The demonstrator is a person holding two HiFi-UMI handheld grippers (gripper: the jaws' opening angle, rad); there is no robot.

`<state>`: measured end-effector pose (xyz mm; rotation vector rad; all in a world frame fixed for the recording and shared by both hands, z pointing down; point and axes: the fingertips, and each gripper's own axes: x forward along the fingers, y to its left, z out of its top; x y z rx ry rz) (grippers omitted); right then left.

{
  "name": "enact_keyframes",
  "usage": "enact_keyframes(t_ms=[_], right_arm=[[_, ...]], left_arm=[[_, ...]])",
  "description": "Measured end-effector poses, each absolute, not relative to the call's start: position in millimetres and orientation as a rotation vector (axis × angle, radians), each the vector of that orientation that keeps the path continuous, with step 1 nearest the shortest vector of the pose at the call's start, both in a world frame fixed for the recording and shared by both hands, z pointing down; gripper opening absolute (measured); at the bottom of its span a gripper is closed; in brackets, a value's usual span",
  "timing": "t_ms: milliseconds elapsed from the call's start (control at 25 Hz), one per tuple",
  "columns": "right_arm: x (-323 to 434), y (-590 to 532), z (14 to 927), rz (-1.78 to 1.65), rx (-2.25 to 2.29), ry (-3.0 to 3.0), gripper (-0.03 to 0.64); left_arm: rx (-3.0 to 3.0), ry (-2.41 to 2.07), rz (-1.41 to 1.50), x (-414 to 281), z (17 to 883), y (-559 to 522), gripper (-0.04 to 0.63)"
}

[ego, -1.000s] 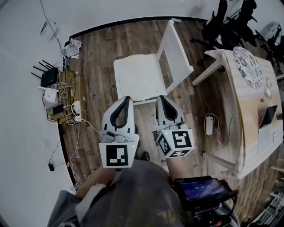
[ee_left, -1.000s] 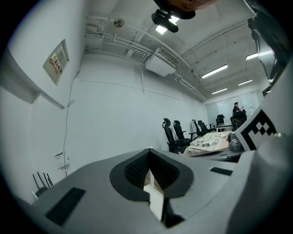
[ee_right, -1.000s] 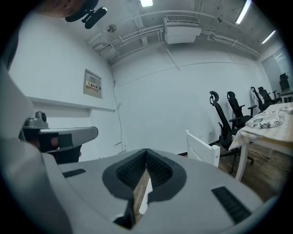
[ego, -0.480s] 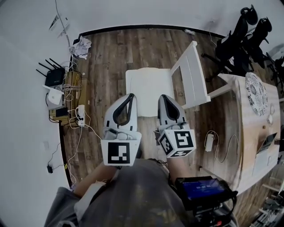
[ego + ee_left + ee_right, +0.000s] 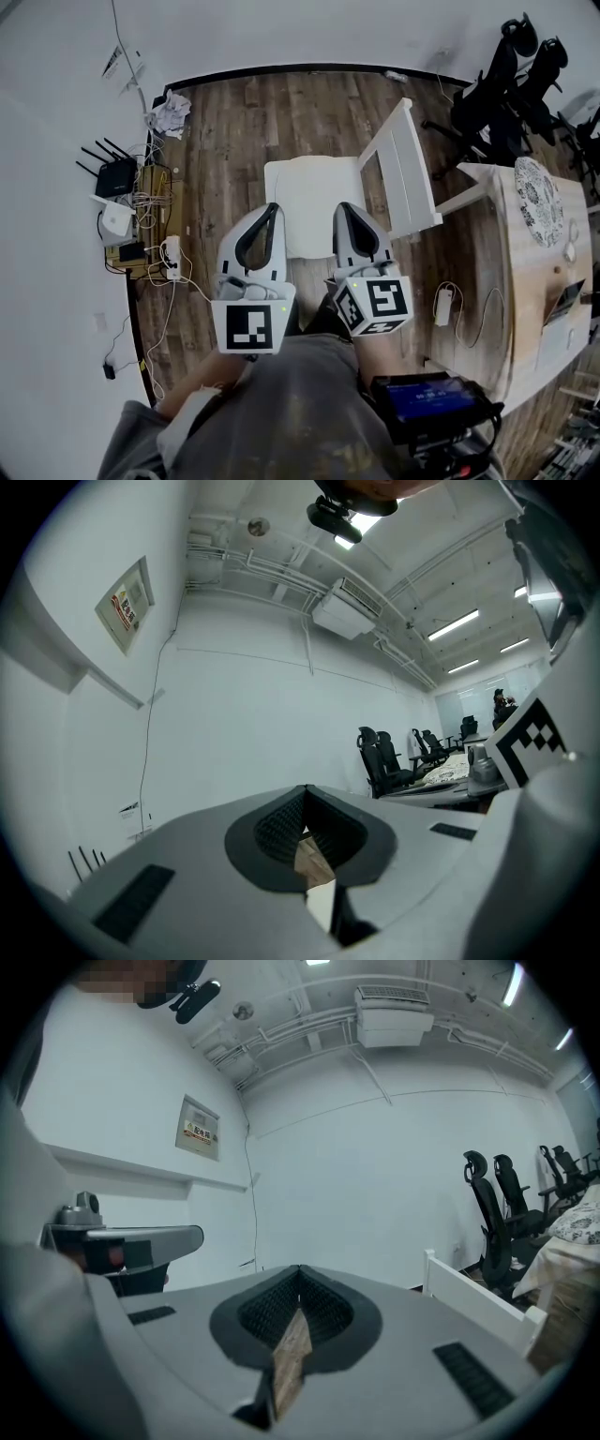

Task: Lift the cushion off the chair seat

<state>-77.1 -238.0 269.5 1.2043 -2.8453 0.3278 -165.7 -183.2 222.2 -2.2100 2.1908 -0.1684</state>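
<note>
So at this point the white cushion [image 5: 314,195] was lying flat on the seat of the white chair [image 5: 405,167], covering pretty much the whole seat from its front edge back to the backrest, nothing else on it that I could see. Both tools were side by side over the seat's front edge in the head view. The left gripper [image 5: 272,208] sat toward the front-left corner and the right gripper [image 5: 344,207] toward the front-right, but how far above the cushion they were I couldn't tell. Both had their jaws pressed together at the tips with nothing pinched. Each gripper's own view just showed a sliver of wood floor [image 5: 244,122] through the gap behind the tips. My read on the cushion was thin, soft and light, so weight wasn't the worry, floppiness was. One pinch in the middle of an edge would probably have let it fold and droop. I figured the sane way was to spread both sets of jaws first, then take the front edge near its two corners, one gripper each, biting deep enough that the fabric couldn't slide out. Couldn't see whether it was tied to the chair at the back corners, so I'd have lifted gently.
</note>
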Motion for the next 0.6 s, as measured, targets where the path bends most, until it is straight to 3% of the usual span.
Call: enact_keyframes(t_ms=[600], right_arm=[[-42, -270, 298, 0.42, 1.259, -2.774, 0.006]], left_arm=[[-2.258, 2.223, -0.26, -144, 249, -212, 0.006]])
